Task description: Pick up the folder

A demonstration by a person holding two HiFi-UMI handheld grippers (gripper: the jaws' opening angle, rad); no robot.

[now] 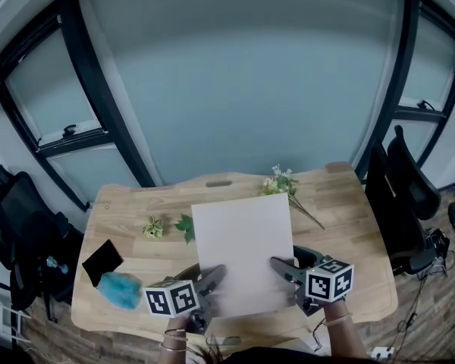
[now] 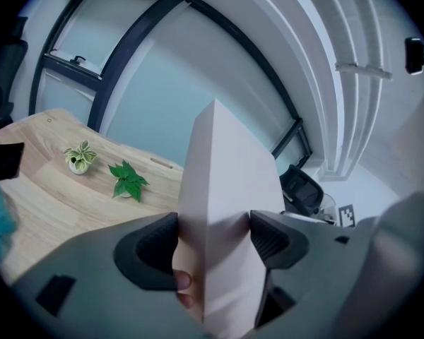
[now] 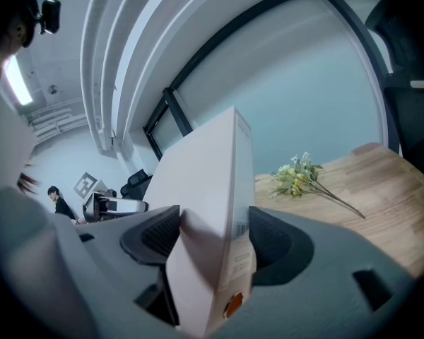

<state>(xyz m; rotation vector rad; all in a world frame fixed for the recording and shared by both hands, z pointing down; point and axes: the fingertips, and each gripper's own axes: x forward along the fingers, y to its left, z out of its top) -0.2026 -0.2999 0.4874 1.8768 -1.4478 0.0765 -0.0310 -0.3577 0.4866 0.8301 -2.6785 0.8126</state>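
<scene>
A pale whitish folder is held up off the wooden desk, tilted toward the head camera. My left gripper is shut on its lower left edge, and my right gripper is shut on its lower right edge. In the left gripper view the folder stands edge-on between both pads, with a fingertip showing behind it. In the right gripper view the folder fills the gap between the pads; a label and an orange dot show on its spine.
On the desk lie a flower sprig, a small potted plant, a green leaf, a black card and a teal fluffy thing. Office chairs stand left and right. Large windows are behind.
</scene>
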